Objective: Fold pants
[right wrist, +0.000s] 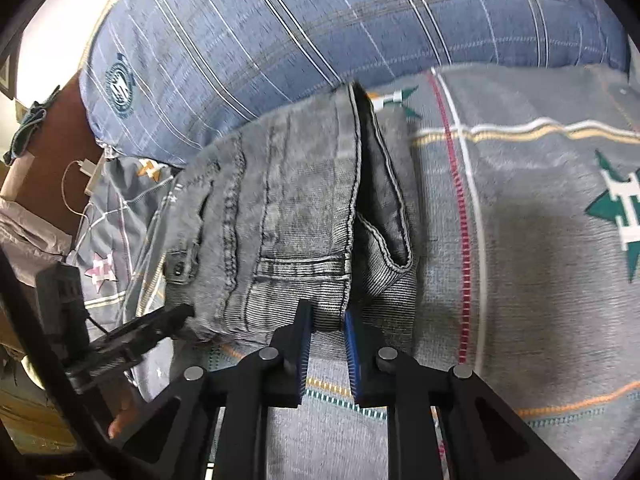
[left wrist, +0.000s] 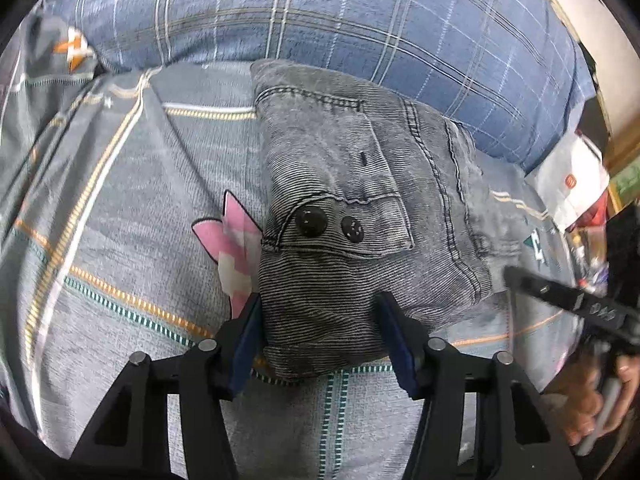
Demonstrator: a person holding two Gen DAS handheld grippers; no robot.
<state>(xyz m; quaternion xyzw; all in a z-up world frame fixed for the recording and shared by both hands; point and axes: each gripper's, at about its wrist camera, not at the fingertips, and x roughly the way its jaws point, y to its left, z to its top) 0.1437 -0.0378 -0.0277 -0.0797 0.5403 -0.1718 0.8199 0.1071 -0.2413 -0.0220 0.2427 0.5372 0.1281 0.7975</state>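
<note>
Left wrist view shows the folded grey denim pants [left wrist: 344, 216] lying on a grey patterned bedspread [left wrist: 120, 240], just in front of a blue plaid pillow [left wrist: 320, 20]. The left tongs [left wrist: 320, 312] stand about half open, straddling the bundle's near end, the fabric between the blue pads; whether they press it I cannot tell. Right wrist view shows the right tongs [right wrist: 326, 332] nearly closed, pinching the pants' near edge.
</note>
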